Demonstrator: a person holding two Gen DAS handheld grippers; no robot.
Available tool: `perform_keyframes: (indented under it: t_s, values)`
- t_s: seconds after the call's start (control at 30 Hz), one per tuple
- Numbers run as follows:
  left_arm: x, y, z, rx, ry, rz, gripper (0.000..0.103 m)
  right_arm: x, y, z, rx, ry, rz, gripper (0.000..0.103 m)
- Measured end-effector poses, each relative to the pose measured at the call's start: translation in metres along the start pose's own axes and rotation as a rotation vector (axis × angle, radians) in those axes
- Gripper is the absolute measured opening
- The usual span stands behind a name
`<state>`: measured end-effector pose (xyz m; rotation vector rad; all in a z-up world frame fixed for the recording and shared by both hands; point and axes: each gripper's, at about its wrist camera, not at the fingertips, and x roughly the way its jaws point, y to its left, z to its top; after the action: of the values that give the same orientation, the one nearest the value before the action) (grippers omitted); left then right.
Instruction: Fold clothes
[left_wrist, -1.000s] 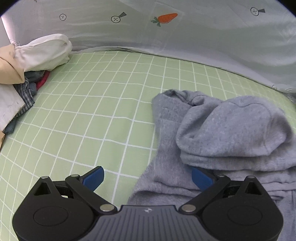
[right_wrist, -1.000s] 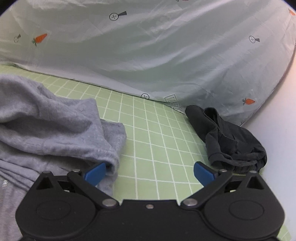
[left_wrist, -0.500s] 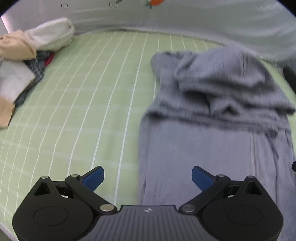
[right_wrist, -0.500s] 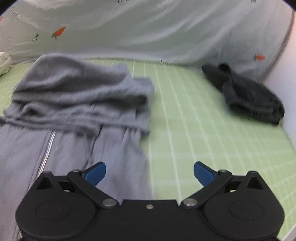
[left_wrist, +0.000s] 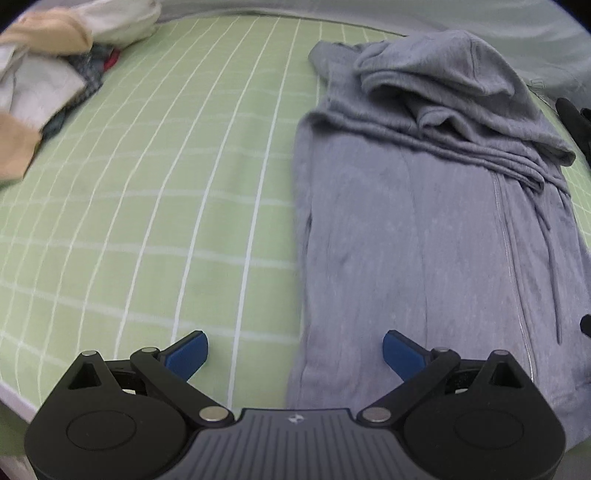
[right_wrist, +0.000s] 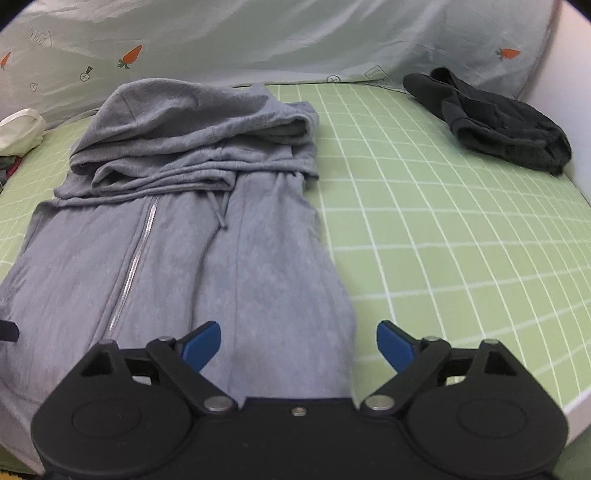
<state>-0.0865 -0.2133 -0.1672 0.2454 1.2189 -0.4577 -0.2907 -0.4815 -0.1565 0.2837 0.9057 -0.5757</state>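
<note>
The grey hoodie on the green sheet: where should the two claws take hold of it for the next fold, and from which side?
Probably the bottom hem of the grey hoodie, at its two near corners, coming in low from the near bed edge. The body lies flat, zipper up, hood folded down at the far end. The open left claw and open right claw already straddle its left and right edges.

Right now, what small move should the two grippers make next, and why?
Probably lower both and pinch the grey hoodie's near hem corners. The left gripper and right gripper hover open over its side edges, and the hood is already folded down.
</note>
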Motion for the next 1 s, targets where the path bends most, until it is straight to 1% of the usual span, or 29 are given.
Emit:
perform_keyframes:
  t_s: [0.07,0.2,0.3,0.37,0.4,0.43,0.47,0.5,0.53,0.57,0.6,0.63,0.67,0.7,0.77,0.87,1.0]
  values:
    - [-0.001,0.002,-0.007,-0.021,0.005,-0.008,0.1,-0.002,-0.005,-0.007,0.014,0.015,-0.005,0.092]
    - [-0.004,-0.002,-0.016,-0.02,0.001,0.003,0.1,-0.004,-0.014,-0.023,0.04,0.046,0.004,0.089]
    - [-0.006,-0.005,-0.023,-0.017,0.014,-0.024,0.099,-0.009,-0.02,-0.031,0.064,0.05,0.033,0.087]
    - [-0.008,-0.01,-0.029,0.008,0.019,-0.036,0.097,-0.012,-0.023,-0.035,0.073,0.055,0.054,0.083]
    - [-0.009,-0.014,-0.032,0.028,0.016,-0.036,0.096,-0.012,-0.024,-0.036,0.077,0.057,0.068,0.078]
    - [-0.011,-0.017,-0.035,0.049,0.008,-0.034,0.09,-0.011,-0.025,-0.037,0.081,0.059,0.082,0.076]
    - [-0.013,-0.021,-0.037,0.07,-0.003,-0.034,0.082,-0.011,-0.025,-0.037,0.082,0.06,0.095,0.075]
    - [-0.015,-0.024,-0.038,0.088,-0.014,-0.039,0.076,-0.011,-0.024,-0.037,0.069,0.058,0.105,0.068]
    - [-0.017,-0.026,-0.038,0.101,-0.024,-0.049,0.064,-0.011,-0.022,-0.036,0.056,0.056,0.117,0.056]
    - [-0.018,-0.028,-0.037,0.11,-0.029,-0.057,0.054,-0.01,-0.02,-0.035,0.043,0.053,0.14,0.05]
    - [-0.018,-0.029,-0.036,0.113,-0.031,-0.067,0.049,-0.009,-0.019,-0.035,0.036,0.054,0.159,0.039]
    - [-0.018,-0.03,-0.035,0.113,-0.032,-0.083,0.035,-0.008,-0.018,-0.033,0.033,0.055,0.19,0.026]
    - [-0.019,-0.03,-0.033,0.107,-0.03,-0.101,0.022,-0.007,-0.018,-0.032,0.035,0.053,0.218,0.022]
    - [-0.021,-0.031,-0.032,0.099,-0.028,-0.119,0.019,-0.007,-0.018,-0.031,0.037,0.047,0.23,0.022]
    - [-0.027,-0.035,-0.026,0.099,-0.051,-0.121,0.017,-0.009,-0.019,-0.026,0.039,0.026,0.249,0.019]
    - [-0.041,-0.039,-0.013,0.107,-0.103,-0.14,0.016,-0.018,-0.021,-0.012,0.042,-0.031,0.28,0.018]
    - [-0.057,-0.047,0.011,0.12,-0.182,-0.152,0.016,-0.026,-0.017,0.012,0.0,-0.114,0.28,0.018]
